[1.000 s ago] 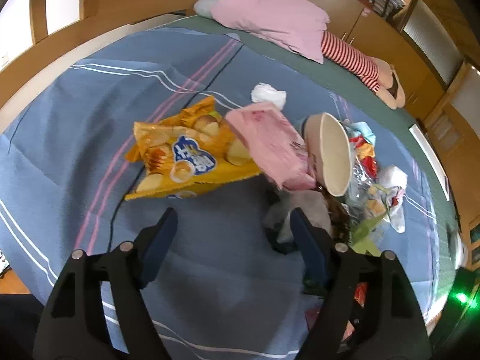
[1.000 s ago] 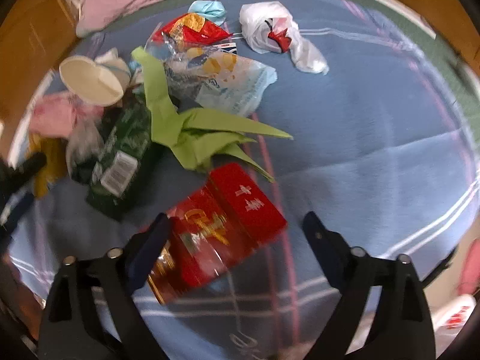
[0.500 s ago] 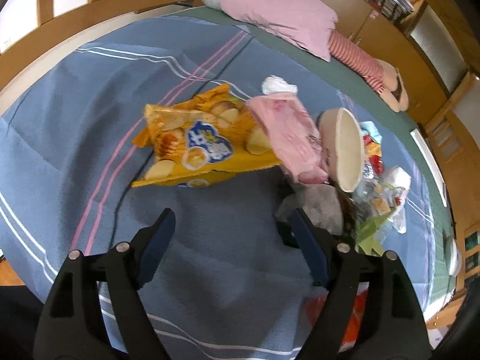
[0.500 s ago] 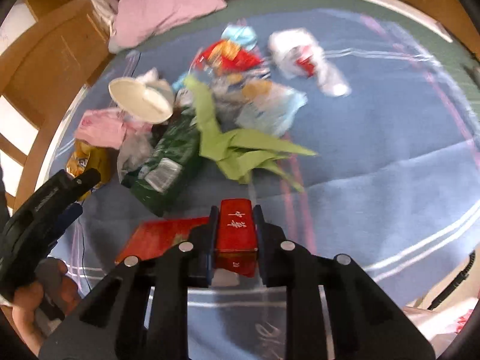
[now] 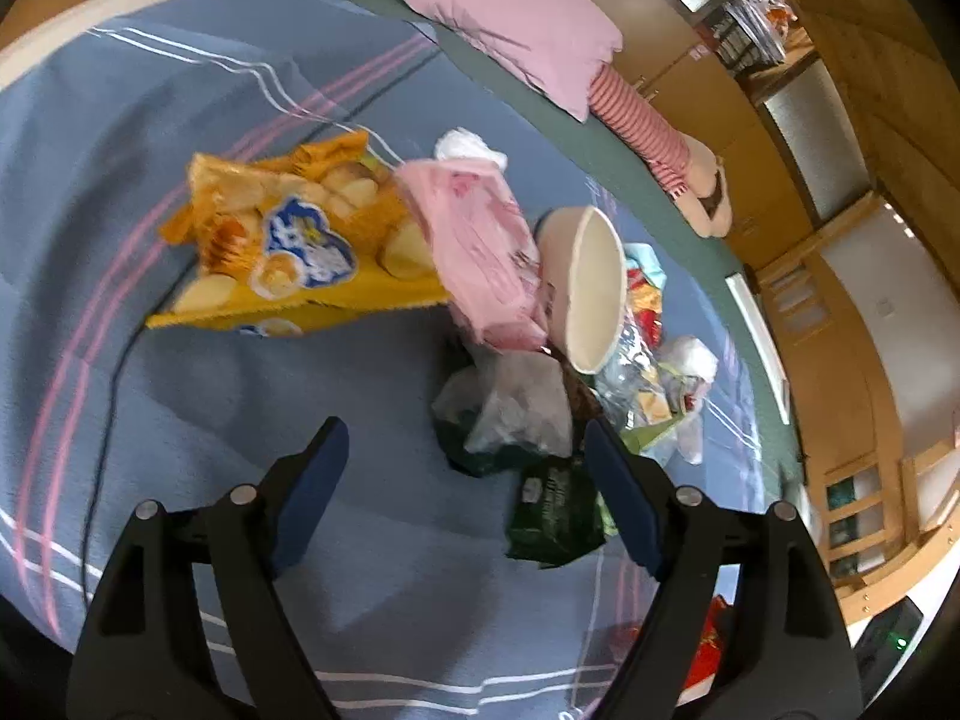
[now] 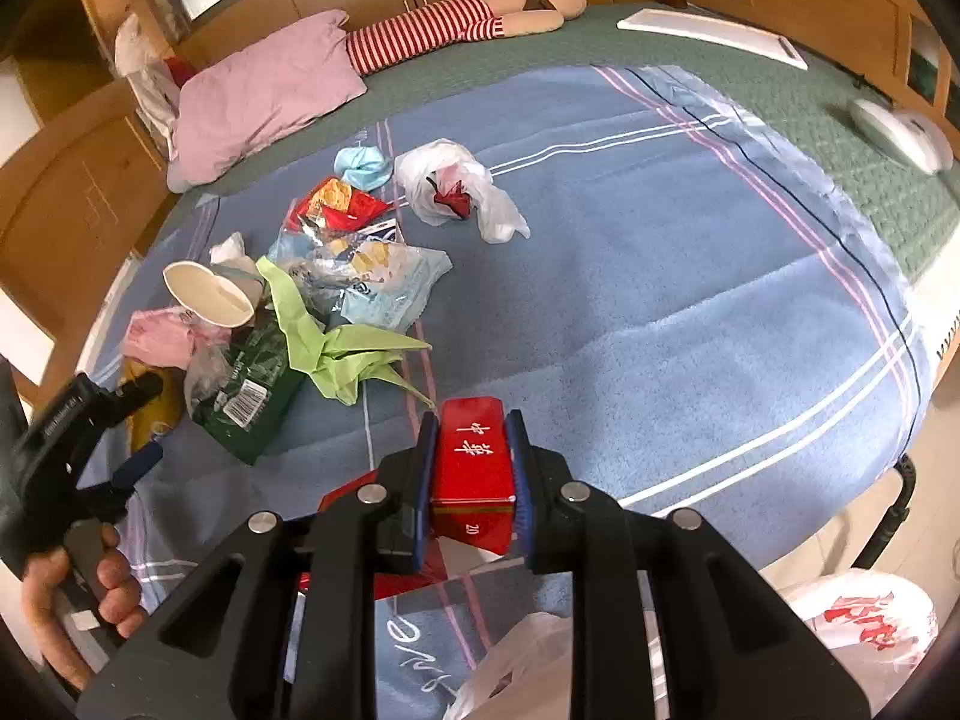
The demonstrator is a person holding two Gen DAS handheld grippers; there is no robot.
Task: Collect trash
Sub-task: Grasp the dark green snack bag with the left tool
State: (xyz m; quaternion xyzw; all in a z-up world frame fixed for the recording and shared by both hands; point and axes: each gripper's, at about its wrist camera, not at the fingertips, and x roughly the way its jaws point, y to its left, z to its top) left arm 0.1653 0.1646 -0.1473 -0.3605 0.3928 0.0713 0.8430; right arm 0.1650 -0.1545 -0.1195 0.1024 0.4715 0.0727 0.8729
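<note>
My right gripper (image 6: pixel 471 420) is shut on a red carton (image 6: pixel 474 462) with white characters, held above the blue blanket (image 6: pixel 660 300); its opened flap hangs below the left finger. The trash pile lies to the left: a paper cup (image 6: pixel 207 294), folded green paper (image 6: pixel 342 354), a dark green packet (image 6: pixel 252 402), clear wrappers (image 6: pixel 384 282) and a white plastic bag (image 6: pixel 450 186). My left gripper (image 5: pixel 465 444) stands open over the blanket, just short of a crumpled clear bag (image 5: pixel 516 402). Beyond it lie a yellow chip bag (image 5: pixel 282 246), a pink wrapper (image 5: pixel 480 252) and the cup (image 5: pixel 591 288).
A pink pillow (image 6: pixel 264 96) and a striped plush doll (image 6: pixel 456 24) lie at the bed's far side. A white bag with red print (image 6: pixel 864 624) sits past the near bed edge, with another white bag (image 6: pixel 516 660) under my right gripper. Wooden cabinets ring the bed.
My right gripper has closed on the red carton and lifted it off the blanket. My left gripper has tilted, so the pile now sits nearer its open fingers.
</note>
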